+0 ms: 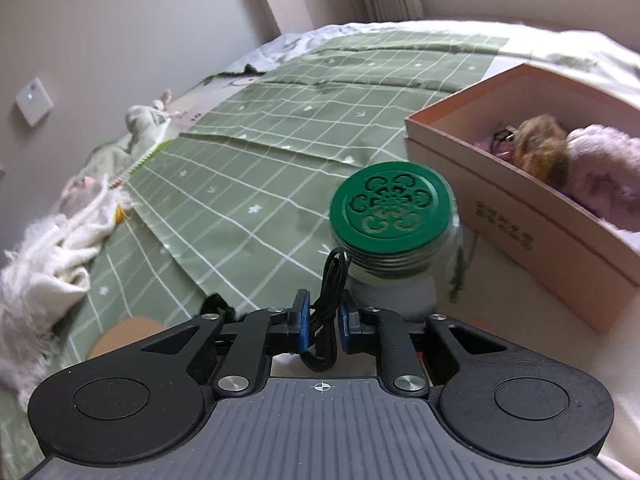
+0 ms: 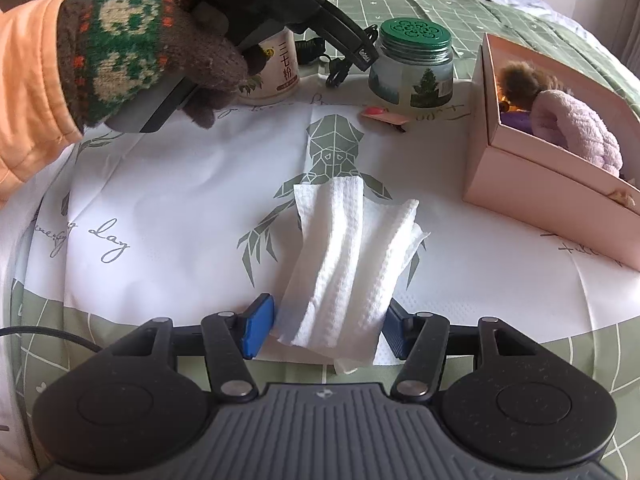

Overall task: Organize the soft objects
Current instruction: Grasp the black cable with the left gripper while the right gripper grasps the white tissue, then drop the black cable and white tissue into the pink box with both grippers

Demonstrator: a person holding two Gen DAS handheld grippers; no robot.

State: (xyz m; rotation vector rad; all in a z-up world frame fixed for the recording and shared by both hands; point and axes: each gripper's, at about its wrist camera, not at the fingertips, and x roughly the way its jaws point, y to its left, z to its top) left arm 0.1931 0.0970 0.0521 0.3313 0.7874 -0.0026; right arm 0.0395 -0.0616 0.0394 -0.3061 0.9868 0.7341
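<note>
In the left wrist view my left gripper is shut on a black coiled cord, just in front of a green-lidded jar. The left gripper also shows in the right wrist view, with the cord hanging beside the jar. My right gripper is open around the near end of a folded white paper towel lying on the white printed cloth. A pink box at the right holds a lilac fluffy item and a brown fuzzy one.
A white cup with Chinese text stands left of the jar. A small pink and tan clip lies in front of the jar. White fluffy fabric and a plush toy lie at the left edge of the green checked bedspread.
</note>
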